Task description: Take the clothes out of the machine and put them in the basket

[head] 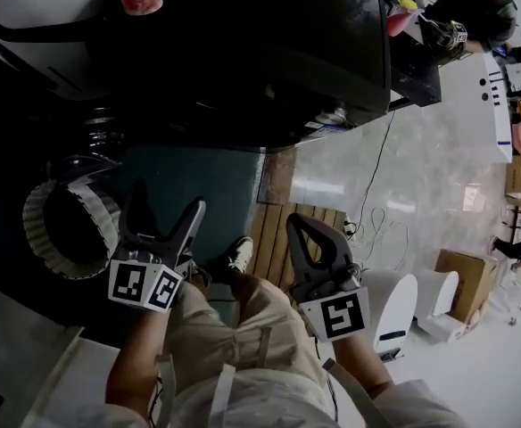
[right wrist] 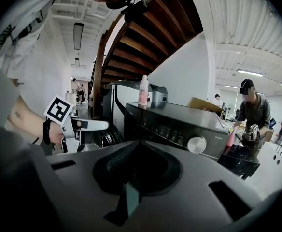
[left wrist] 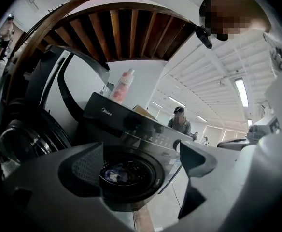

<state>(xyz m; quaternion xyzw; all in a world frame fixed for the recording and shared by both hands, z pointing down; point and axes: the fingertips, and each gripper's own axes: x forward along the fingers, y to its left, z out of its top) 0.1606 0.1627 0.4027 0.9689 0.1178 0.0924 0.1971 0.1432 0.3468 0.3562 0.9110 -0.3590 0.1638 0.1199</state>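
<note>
Nearest, 2 grippers hang above the person's knees: the left gripper (head: 167, 205) has its jaws apart and empty, and the right gripper (head: 298, 224) has its jaws together on nothing. Clothes (left wrist: 114, 175) lie inside the black washing machine (left wrist: 131, 124) drum — the white ribbed basket (head: 37, 226) stands on the floor beside the left gripper.

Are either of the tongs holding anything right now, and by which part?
Nothing is held: the left tongs are open and empty, the right tongs shut on nothing.
</note>
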